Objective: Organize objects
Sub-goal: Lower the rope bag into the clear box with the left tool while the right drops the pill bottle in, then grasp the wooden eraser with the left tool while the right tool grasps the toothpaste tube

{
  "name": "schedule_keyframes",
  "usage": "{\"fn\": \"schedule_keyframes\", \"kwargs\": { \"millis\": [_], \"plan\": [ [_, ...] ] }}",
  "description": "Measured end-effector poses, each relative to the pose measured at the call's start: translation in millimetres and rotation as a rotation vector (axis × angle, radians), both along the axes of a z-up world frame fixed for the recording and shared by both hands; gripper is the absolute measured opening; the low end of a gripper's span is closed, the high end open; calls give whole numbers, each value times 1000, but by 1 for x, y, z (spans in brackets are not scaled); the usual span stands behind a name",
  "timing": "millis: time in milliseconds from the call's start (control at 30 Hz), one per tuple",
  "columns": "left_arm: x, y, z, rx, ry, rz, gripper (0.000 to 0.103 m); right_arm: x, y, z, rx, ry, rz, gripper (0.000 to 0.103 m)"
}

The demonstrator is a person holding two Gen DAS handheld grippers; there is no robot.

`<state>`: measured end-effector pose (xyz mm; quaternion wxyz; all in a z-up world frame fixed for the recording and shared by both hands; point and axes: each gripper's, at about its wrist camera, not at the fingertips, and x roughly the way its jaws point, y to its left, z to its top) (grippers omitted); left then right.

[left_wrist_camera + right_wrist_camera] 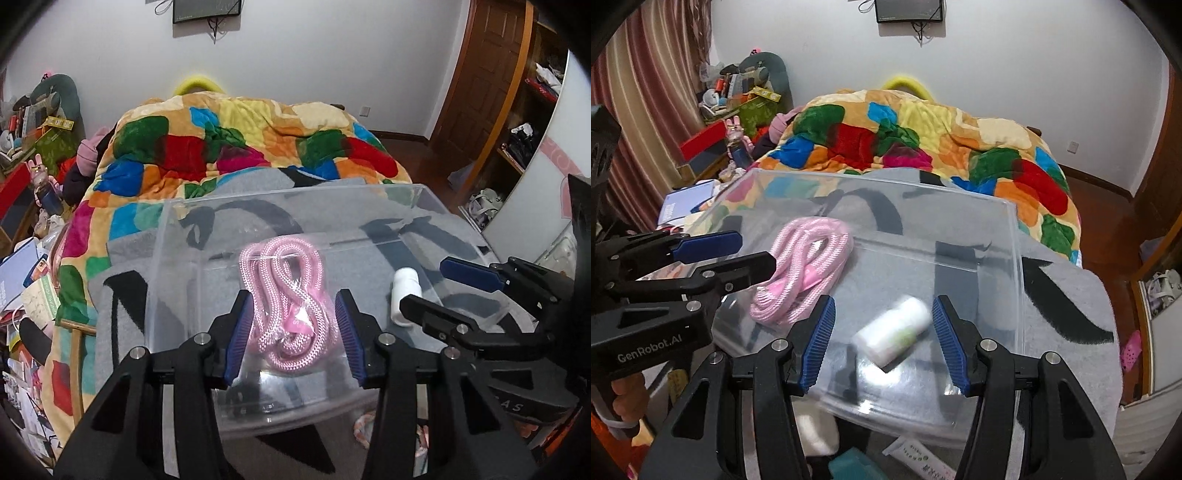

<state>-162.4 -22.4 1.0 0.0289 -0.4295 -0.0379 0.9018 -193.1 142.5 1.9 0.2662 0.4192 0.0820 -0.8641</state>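
Observation:
A clear plastic bin (177,229) (1015,236) stands on a grey blanket on the bed. A coiled pink rope (291,306) (805,269) in a clear bag lies inside it on the left. A small white bottle (404,295) (894,334) lies inside on the right, blurred in the right wrist view. My left gripper (295,332) is open above the rope, its pads either side and apart from it. My right gripper (884,339) is open around the bottle without touching it, and also shows in the left wrist view (447,291).
A colourful quilt (236,140) covers the bed beyond the bin. Cluttered shelves and boxes (738,99) stand to the left. A white tube (923,459) and a teal object (853,467) lie before the bin's near edge. A wardrobe (517,122) stands at right.

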Motion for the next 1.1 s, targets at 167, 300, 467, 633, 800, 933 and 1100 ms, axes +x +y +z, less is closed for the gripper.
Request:
{"fn": "schedule_keyframes", "kwargs": {
  "millis": [167, 300, 467, 633, 800, 933, 1100],
  "plan": [
    [22, -2, 17, -26, 73, 21, 70, 17, 8, 13, -7, 45, 12, 63],
    [44, -2, 31, -66, 142, 31, 88, 32, 21, 26, -37, 75, 6, 73],
    [70, -5, 42, -71, 181, 31, 98, 45, 41, 40, -75, 104, -15, 78],
    [89, -11, 35, -64, 164, 29, 100, 61, 59, 42, -69, 130, -26, 80],
    [105, -17, 15, -53, 118, 27, 100, 72, 76, 28, -29, 131, -31, 80],
    [119, -17, -5, -66, 78, 16, 100, 75, 85, 6, 3, 101, -38, 80],
    [134, -16, -26, -75, 37, -1, 100, 71, 94, -21, 20, 56, -46, 71]
  ]
}}
